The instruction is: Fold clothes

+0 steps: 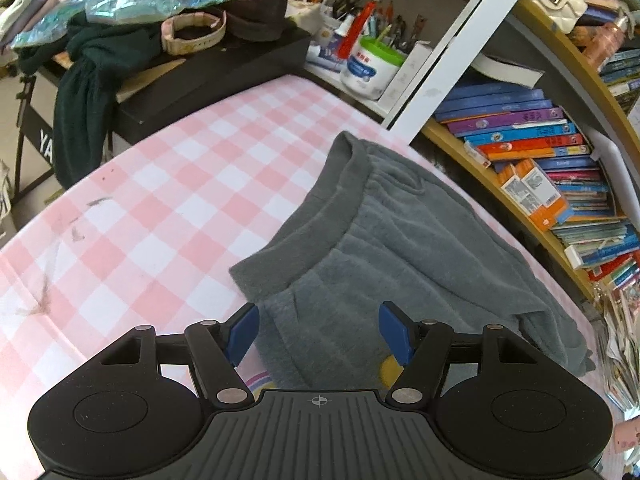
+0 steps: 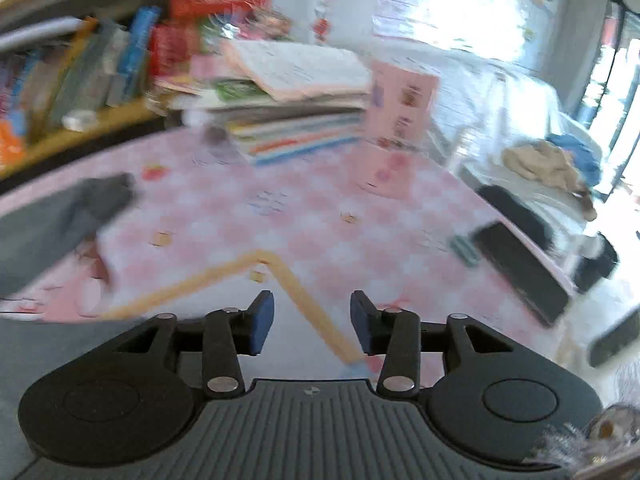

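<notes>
Now the left gripper (image 1: 318, 334) hovers half-open and empty over the folded grey fleece garment (image 1: 400, 248) at twelve o'clock, ready to pinch, right gripper (image 2: 312, 328) likewise parted, holding nothing.

Pink-checked table (image 1: 168, 168) — grey garment (image 1: 400, 248) flat on it, book stack (image 2: 296, 136) at far edge

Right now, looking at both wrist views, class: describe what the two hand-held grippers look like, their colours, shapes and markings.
The left gripper and right gripper look alike: a matt black body with a ribbed grey centre panel bearing a small crosshair mark, two round black discs at the sides, black linkage arms with silver pivot pins, and two fingers faced with blue pads. No cables, sleeves or hands show.
</notes>
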Available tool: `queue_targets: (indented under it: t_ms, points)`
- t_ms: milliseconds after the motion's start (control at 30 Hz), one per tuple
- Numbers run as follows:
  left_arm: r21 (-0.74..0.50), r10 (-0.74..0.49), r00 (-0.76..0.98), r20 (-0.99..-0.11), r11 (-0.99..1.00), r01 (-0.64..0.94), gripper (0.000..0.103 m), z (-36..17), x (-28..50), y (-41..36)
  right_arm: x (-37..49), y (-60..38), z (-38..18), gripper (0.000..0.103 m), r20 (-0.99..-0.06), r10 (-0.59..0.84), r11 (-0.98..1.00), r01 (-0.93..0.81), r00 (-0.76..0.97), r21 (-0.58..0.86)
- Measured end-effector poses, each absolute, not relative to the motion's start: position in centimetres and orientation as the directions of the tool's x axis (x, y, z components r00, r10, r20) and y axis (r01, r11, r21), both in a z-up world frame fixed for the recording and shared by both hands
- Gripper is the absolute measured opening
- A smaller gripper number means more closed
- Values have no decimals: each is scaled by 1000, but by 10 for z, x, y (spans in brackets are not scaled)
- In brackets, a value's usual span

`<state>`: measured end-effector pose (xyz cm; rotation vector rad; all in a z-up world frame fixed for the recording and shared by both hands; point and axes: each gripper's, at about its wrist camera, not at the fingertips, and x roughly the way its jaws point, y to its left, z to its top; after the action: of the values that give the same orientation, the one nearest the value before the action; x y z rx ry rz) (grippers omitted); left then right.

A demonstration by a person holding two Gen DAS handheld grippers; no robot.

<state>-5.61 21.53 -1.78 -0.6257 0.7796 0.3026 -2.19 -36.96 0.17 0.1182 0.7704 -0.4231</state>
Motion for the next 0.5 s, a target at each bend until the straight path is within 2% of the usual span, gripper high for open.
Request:
queue_targets:
  t_ms: [100, 200, 333, 500]
  points:
    - [-412, 23, 680, -733, 780, -471, 67, -19, -52, 214, -20, -339, -4, 57, -716, -198, 958, 286, 669, 1]
    - [-416, 14, 688, -726, 787, -455, 67, -18, -49, 211, -9, -309, -26, 62, -770, -130, 982, 190, 624, -12]
    - [-418, 11, 690, -724, 788, -451, 67, -17, -52, 212, -3, -305, -50, 56, -812, -198, 974, 202, 549, -101]
    - [-421, 27, 680, -732, 767, -484, 67, -21, -61, 221, -11, -334, -43, 57, -762, -324, 934, 317, 561, -164]
